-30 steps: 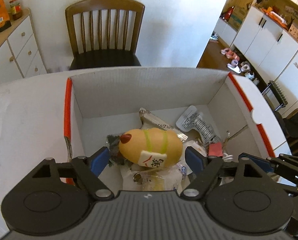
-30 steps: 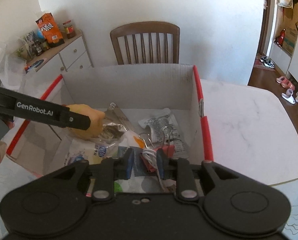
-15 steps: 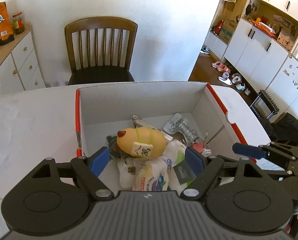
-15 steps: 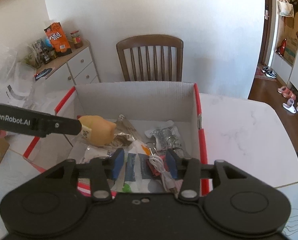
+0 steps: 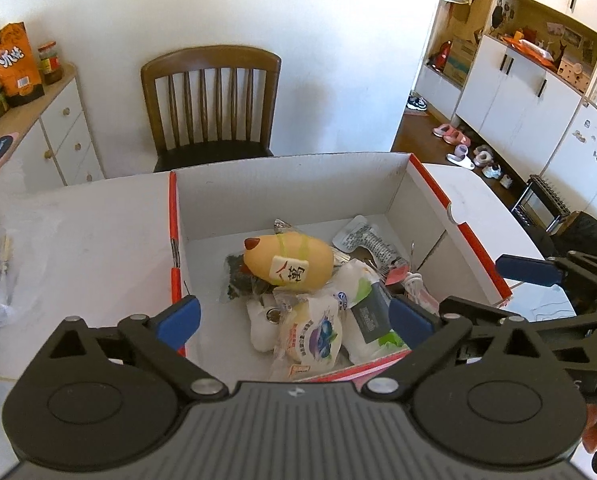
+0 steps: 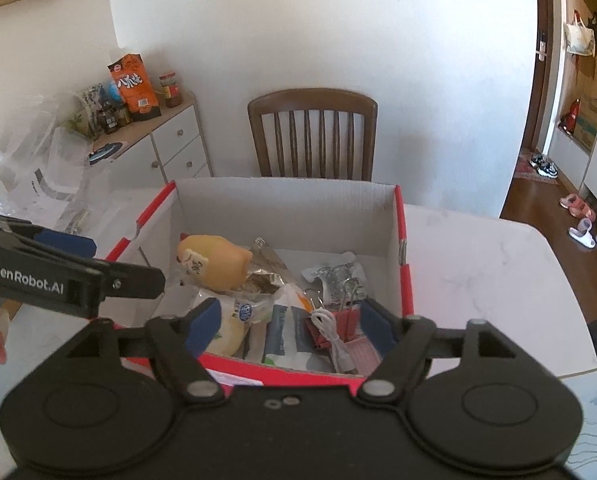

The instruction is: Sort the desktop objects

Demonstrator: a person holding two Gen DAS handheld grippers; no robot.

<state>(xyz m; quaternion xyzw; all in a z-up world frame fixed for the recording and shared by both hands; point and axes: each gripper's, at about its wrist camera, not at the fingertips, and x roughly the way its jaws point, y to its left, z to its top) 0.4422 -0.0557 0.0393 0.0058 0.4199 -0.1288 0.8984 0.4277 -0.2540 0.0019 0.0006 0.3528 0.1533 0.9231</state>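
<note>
A white cardboard box with red edges (image 5: 430, 184) (image 6: 398, 216) stands on the white table. In it lie a yellow toy (image 5: 288, 266) (image 6: 214, 262), snack packets (image 5: 314, 332), a white cable (image 6: 330, 326) and a red binder clip (image 6: 318, 334). My left gripper (image 5: 294, 318) hangs above the box's near edge, its jaws opening wide, pads touching nothing. My right gripper (image 6: 290, 326) hovers over the near wall, jaws opening; the cable and clip lie below between the blue pads, untouched. Each gripper shows in the other's view: the right (image 5: 526, 270), the left (image 6: 70, 280).
A brown wooden chair (image 5: 210, 100) (image 6: 312, 132) stands behind the box. A white sideboard (image 6: 166, 148) holds an orange snack bag (image 6: 134, 86) and jars. Clear plastic bags (image 6: 38, 184) lie on the table's left. White cupboards (image 5: 518, 96) and shoes are at the right.
Both grippers have drawn back and up from the box. The right jaws went from nearly shut around the cable and clip to wide. The left jaws widened; the yellow toy stays in the box.
</note>
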